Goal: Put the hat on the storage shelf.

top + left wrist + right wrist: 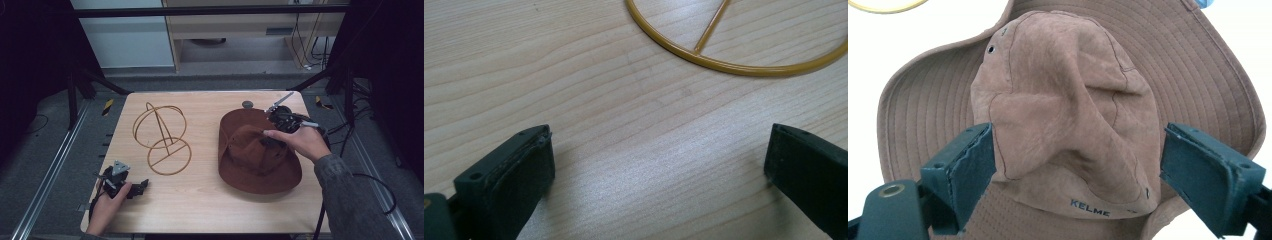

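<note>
I am bringing my right gripper (pixel 274 131) down over the brown hat (pixel 255 155), which is lying brim-down on the right half of the table (pixel 210 200), well apart from the gold wire hat stand (pixel 162 137) on the left half. In the right gripper view the jaws are standing wide apart, one on each side of the soft, creased crown (pixel 1063 115), not yet pinching it; I am straddling the crown because it is the part that rises off the brim and gives the pads something to close on. The crown is slumped and folded, so I am judging that it will collapse further when squeezed and that I should take a thick fold rather than a thin edge. My left gripper (pixel 131 188) is resting low near the front left corner of the table, jaws spread and holding nothing, with the stand's base ring (pixel 734 60) lying just ahead of it; I am keeping it there so it is out of the hat's way yet near enough to steady the light stand, which looks easy to tip.
</note>
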